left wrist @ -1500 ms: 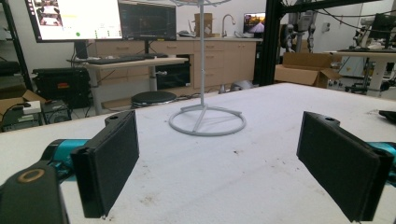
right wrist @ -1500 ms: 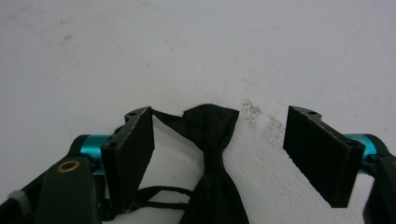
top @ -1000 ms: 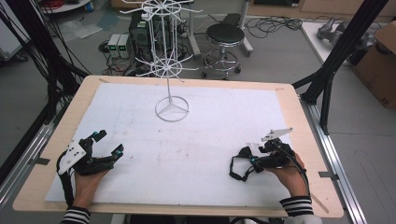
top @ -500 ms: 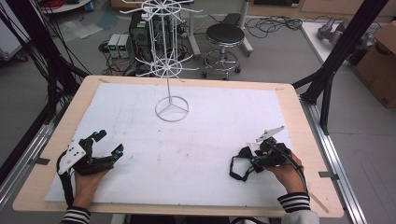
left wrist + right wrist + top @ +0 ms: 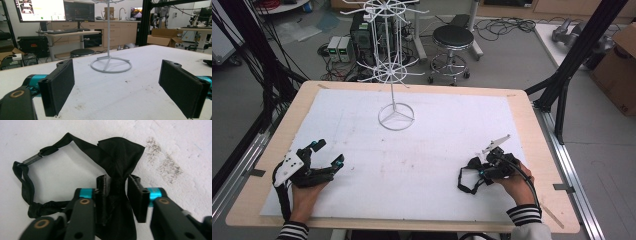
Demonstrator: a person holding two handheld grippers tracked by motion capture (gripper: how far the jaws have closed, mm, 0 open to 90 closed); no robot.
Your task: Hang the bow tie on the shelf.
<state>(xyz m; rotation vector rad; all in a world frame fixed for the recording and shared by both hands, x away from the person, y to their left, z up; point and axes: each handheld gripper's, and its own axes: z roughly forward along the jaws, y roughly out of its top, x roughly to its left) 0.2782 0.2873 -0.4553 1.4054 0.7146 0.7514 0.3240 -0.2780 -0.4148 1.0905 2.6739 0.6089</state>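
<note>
High view: left tool [image 5: 328,153] rests on the white tabletop [image 5: 432,150] at about 8 o'clock, held by the left hand [image 5: 304,192]; its jaws stand wide apart with nothing between them. Left gripper view confirms: both black pads [image 5: 60,86] spread, bare tabletop between, and the ring base of the white wire rack [image 5: 110,65] ahead at 12 o'clock, well apart from the tool.

Right tool [image 5: 479,172] sits at about 4 o'clock on the tabletop, gripped by the right hand [image 5: 514,182], with its grey plate [image 5: 495,144] sticking up toward 1 o'clock. Right gripper view: jaws closed in on the pinched middle of a black bow tie [image 5: 117,157]; the left pad touches the fabric, while the right pad [image 5: 137,196] sits just beside it. One lobe of the bow fans out beyond the jaws at 12 o'clock; the other bunches below them. The tie's black strap [image 5: 27,185] loops out to 9 o'clock, lying flat on the tabletop, with a small metal slider on it near 10 o'clock. A smudge of grey marks [image 5: 165,165] shows on the surface at 2 o'clock of the bow.

High view: the wire rack [image 5: 393,75] stands upright at 12 o'clock near the far edge. A black stool [image 5: 453,37] is on the floor behind the tabletop.
</note>
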